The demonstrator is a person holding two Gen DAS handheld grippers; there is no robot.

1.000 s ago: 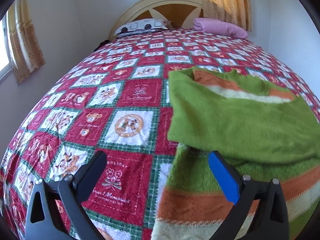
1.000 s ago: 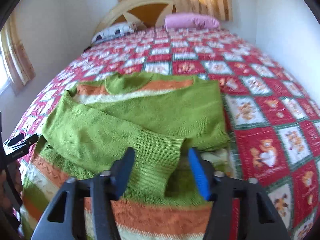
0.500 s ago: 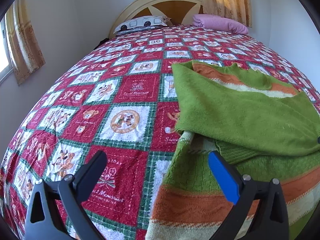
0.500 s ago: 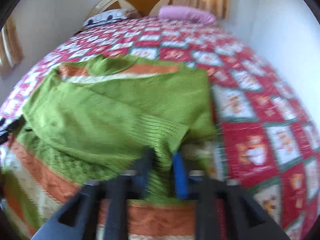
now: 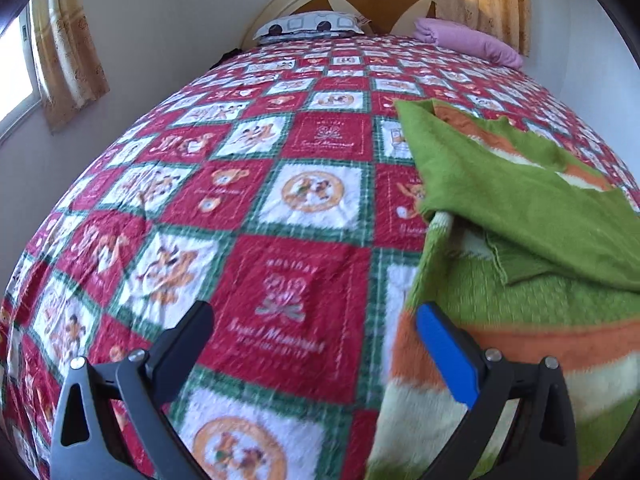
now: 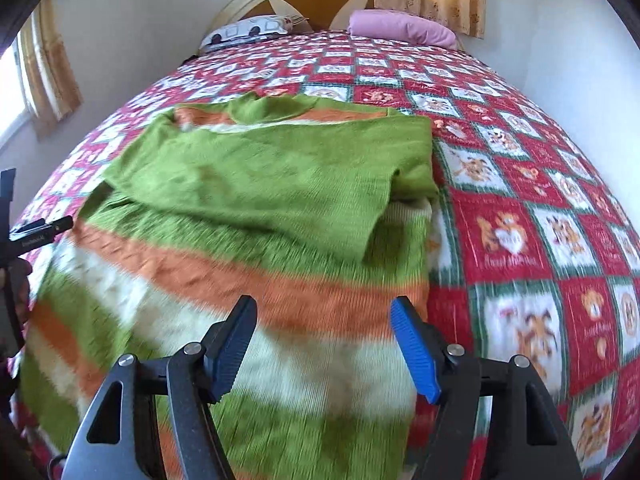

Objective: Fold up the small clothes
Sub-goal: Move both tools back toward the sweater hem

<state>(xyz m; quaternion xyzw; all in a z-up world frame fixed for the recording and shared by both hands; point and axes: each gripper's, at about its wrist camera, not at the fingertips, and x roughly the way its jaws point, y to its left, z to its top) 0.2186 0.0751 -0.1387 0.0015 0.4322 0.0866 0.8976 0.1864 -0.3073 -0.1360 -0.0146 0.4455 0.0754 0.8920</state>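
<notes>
The green knit sweater w/ orange and cream stripes (image 6: 256, 208) lies flat on the bed w/ a red, white and green patchwork quilt (image 5: 248, 208), collar toward 12 o'clock near the headboard, striped hem toward 6. Both sleeves look folded in across the chest; one ribbed cuff ends approx mid-body.

Right tongs (image 6: 324, 344) hover over the hem band at 6 o'clock, jaws apart and opening, nothing b/w them. Left tongs (image 5: 316, 344) stand wide apart, empty, over bare quilt just off the sweater's edge, which sits at their 3 o'clock.

Handling, my read: soft, floppy, light-ish but bulky knit; it'll sag and stretch if lifted by one corner, and the folded sleeves can slide off. Fuzzy surface shouldn't slip in the pads. Best hold is prob. the two hem corners, one per tongs, pinching the full thickness at the ribbing, then carry the hem up toward the collar.
</notes>
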